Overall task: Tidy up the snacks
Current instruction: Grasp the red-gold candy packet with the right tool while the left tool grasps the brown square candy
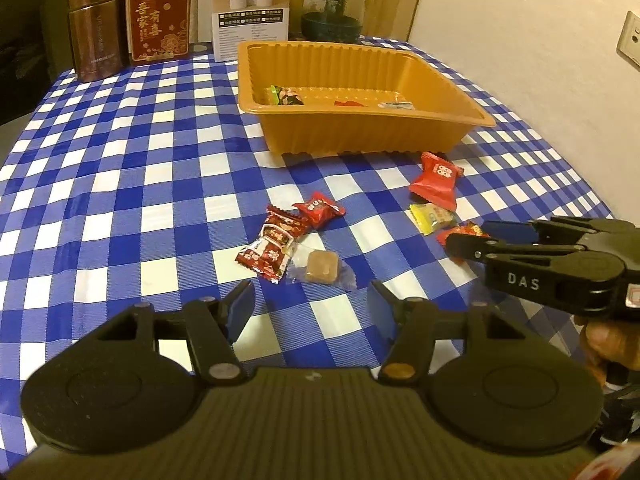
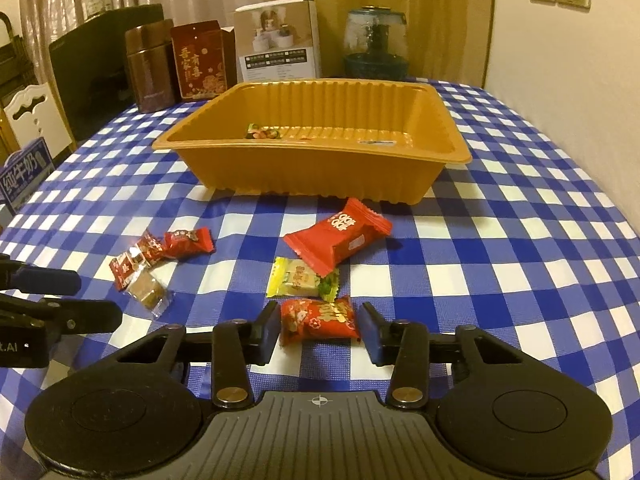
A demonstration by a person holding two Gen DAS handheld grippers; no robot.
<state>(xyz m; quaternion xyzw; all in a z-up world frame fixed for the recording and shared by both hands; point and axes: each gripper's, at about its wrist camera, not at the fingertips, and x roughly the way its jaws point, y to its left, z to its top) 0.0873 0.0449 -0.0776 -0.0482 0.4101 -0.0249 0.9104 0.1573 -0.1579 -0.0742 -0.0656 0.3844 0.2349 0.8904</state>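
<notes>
Right wrist view: the right gripper (image 2: 320, 330) is seen straddling a red flowered candy (image 2: 318, 318); its pads look close beside the wrapper, and firm contact cannot be told
Left gripper (image 1: 310, 314): held spread and empty just short of a clear-wrapped brown cube (image 1: 321, 267)
Risk, near: the slick wrapper may be squeezed out if the pinch is taken on its crimped end; the yellow sweet (image 2: 298, 280) just beyond may be nudged
Risk, far: a candy may be dropped short of the orange tray (image 1: 460, 98)
Count, on the cloth: seven loose sweets are counted; three by the left claw, three by the right, one between the right claw's pads
Count, in the tray: three pieces are seen
</notes>
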